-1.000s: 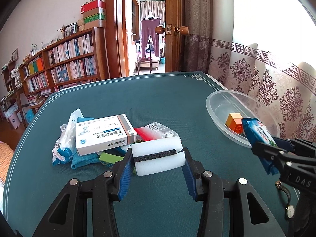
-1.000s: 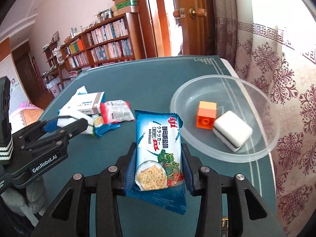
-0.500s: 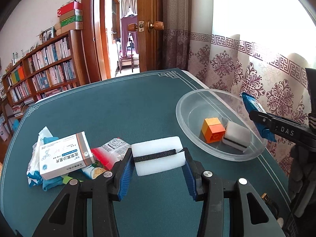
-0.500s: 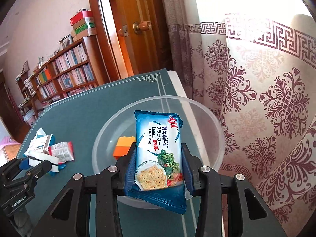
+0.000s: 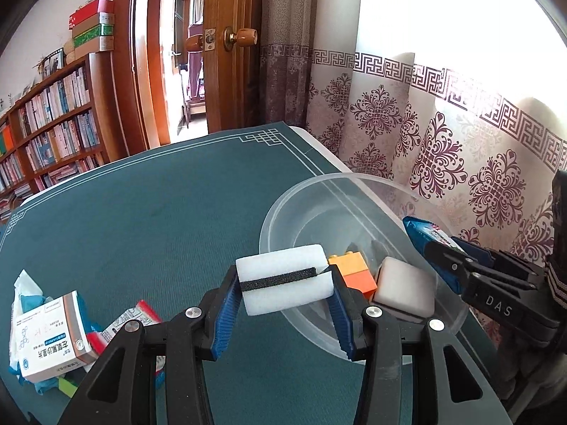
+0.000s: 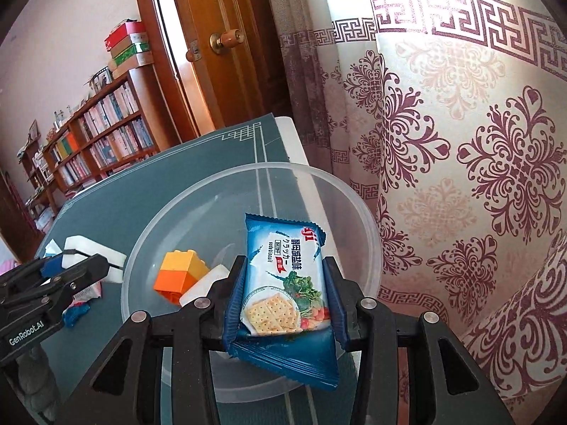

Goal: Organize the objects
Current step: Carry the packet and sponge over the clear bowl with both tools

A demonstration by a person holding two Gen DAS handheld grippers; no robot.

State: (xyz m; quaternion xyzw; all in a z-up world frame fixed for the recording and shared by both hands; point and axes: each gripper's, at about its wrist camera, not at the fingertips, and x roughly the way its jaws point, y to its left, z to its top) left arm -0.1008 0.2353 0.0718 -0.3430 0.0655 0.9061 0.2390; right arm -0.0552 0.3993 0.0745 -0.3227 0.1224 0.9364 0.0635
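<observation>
Left gripper (image 5: 283,283) clamps white foam block (image 5: 283,278) at near rim of clear bowl (image 5: 304,191). Right gripper (image 6: 285,299) grips blue cracker packet (image 6: 287,283) over the bowl. Orange brick (image 6: 179,276) and second white block (image 5: 405,288) lie inside.

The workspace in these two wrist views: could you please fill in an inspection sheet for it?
Surface: table with a dark green cover.
Job's things: clear plastic bowl holds an orange toy brick and a white sponge; a second sponge and a cracker packet are held at the bowl.
Clutter: medicine box on a heap of packets at the table's left.
Grippers: left gripper shut on the second sponge; right gripper shut on the cracker packet.
Cables: nothing seen.
Surroundings: bookshelf, wooden door, patterned curtain.
</observation>
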